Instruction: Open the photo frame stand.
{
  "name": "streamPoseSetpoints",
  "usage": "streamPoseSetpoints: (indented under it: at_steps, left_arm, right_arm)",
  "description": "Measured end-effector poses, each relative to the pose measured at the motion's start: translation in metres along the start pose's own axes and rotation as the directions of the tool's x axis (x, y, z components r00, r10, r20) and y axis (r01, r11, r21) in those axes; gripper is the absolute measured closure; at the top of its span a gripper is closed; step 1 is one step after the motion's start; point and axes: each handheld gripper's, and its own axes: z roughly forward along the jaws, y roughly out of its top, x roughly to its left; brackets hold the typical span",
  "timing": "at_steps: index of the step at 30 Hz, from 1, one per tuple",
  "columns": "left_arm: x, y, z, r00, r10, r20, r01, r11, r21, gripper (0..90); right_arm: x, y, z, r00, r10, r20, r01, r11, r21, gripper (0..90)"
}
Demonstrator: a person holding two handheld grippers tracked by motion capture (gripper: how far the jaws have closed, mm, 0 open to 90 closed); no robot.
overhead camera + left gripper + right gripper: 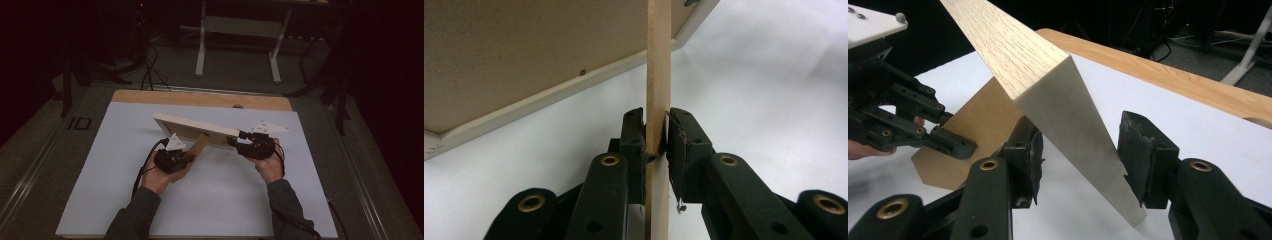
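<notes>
- Above the white worktop [100, 175], near its middle, a pale wooden picture frame [195, 129] is held off the surface between the two claws.
- Its long axis runs across the high view from upper left to lower right, the left end farther from the person and the right end by the right claw [234, 141].
- A brown fold-out stand [196, 150] juts from the frame's back, slanting down toward the person's left hand [155, 177].
- The left claw [655, 145] is closed on this stand: in the left gripper view the thin board stands edge-on and upright between the pads, both pressing on it.
- In that view the frame's brown backing and pale rim lie above and to the left, tilted.
- The right claw sits around the frame's right end; in the right gripper view the pale edge runs down between the jaws.
- There is a visible gap on the left side, and the right pad is at or just beside the wood, so this claw is parted, not clamping.
- The right hand [270, 167] holds its claw level, pointing left along the frame.
</notes>
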Motion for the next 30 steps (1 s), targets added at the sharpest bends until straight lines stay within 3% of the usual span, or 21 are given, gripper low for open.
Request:
streamPoseSetpoints:
  at_steps: [11, 17, 24, 30]
  left_arm:
    - [0.001, 0.0, -0.003, 1.0, 0.004, -0.003, -0.004, 0.9999, -0.013, 73.8]
    - [0.004, 0.001, -0.008, 0.9999, -0.011, -0.001, 0.011, 0.9996, -0.028, 70.9]
    - [0.005, 0.004, -0.012, 0.9997, -0.014, 0.021, 0.015, 0.9993, -0.035, 68.6]
    - [0.005, 0.005, -0.015, 0.9995, -0.024, 0.018, 0.025, 0.9987, -0.044, 65.4]
  right_arm:
    - [-0.002, -0.005, -0.001, 1.0, 0.002, 0.007, -0.002, 1.0, 0.01, 50.7]
    - [-0.004, -0.013, -0.003, 0.9999, 0.003, -0.012, -0.002, 0.999, 0.034, 49.8]
    - [-0.003, -0.02, -0.003, 0.9999, -0.011, -0.007, 0.011, 0.998, 0.062, 49.9]
    - [-0.003, -0.025, -0.003, 0.9999, -0.01, -0.01, 0.01, 0.997, 0.071, 56.6]
